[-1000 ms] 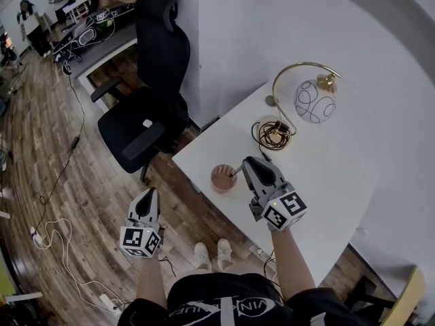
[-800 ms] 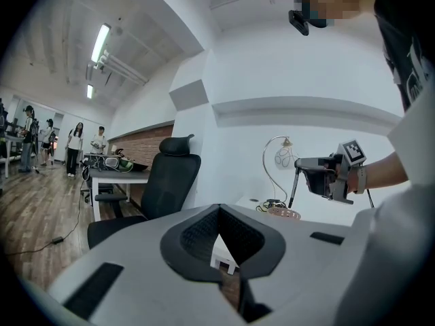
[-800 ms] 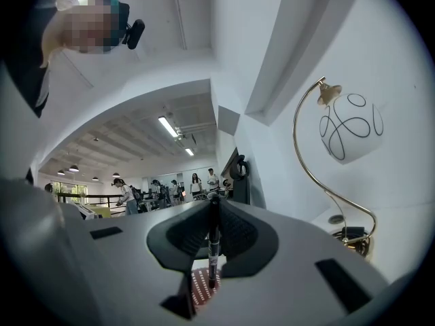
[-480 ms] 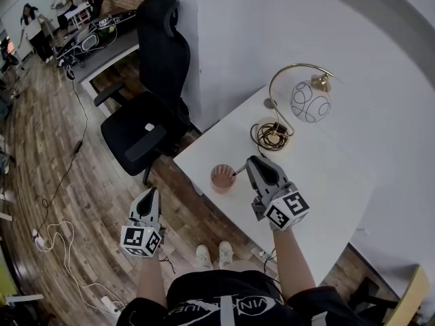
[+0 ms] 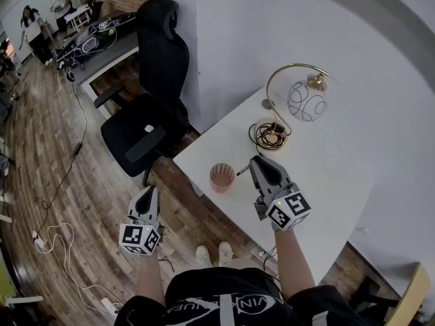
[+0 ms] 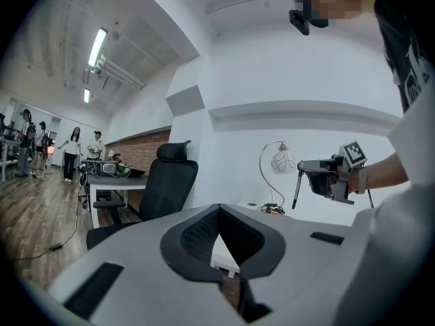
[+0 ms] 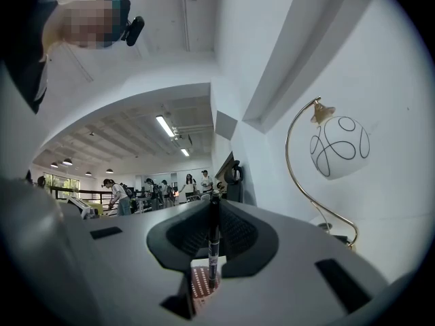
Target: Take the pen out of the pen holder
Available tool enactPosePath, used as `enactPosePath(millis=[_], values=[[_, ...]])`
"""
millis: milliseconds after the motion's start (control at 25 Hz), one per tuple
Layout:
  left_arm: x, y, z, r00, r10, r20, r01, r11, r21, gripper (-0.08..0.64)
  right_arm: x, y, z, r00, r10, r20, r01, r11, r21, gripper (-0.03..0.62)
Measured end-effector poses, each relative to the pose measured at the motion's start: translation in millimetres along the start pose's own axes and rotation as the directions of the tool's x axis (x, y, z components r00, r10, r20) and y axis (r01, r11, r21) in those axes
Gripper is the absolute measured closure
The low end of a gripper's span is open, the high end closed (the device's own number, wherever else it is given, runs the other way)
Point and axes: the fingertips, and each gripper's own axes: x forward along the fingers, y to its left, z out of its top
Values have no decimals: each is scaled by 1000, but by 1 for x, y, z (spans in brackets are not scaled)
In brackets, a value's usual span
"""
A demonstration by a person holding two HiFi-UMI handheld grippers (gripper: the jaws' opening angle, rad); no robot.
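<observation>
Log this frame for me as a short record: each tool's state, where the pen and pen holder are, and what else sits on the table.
right tool: shut on the pen, held above the white table
pen: hangs upright from the jaws, lower end close to the pen holder
pen holder: brownish cup, upright near the table's edge
left tool: jaws together, nothing between them, off the table over the floor
also on table: globe lamp, coiled cable

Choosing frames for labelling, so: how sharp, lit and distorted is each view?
Head view: sharp, evenly lit, fisheye bends straight lines. Left gripper view: black corners, ceiling light blown out. Right gripper view: pen sharp between the jaws, lamp clear, black corners.
</observation>
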Motion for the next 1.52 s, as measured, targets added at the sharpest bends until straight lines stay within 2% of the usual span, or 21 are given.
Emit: enactPosePath(millis=[400, 1120, 1520], values=[[2, -3, 7, 1000, -8, 11, 8, 1000, 3, 546, -16, -8, -5, 999, -33, -26, 33, 999, -24, 543], [-8, -5, 7, 1000, 11, 12, -11, 1000, 0, 546, -50, -18, -29, 993, -108, -56, 107, 994, -15, 543], [-15, -2, 5, 1000, 29, 11, -29, 1000, 2, 546, -52, -15, -39, 991, -102, -82, 101, 995, -12, 543]])
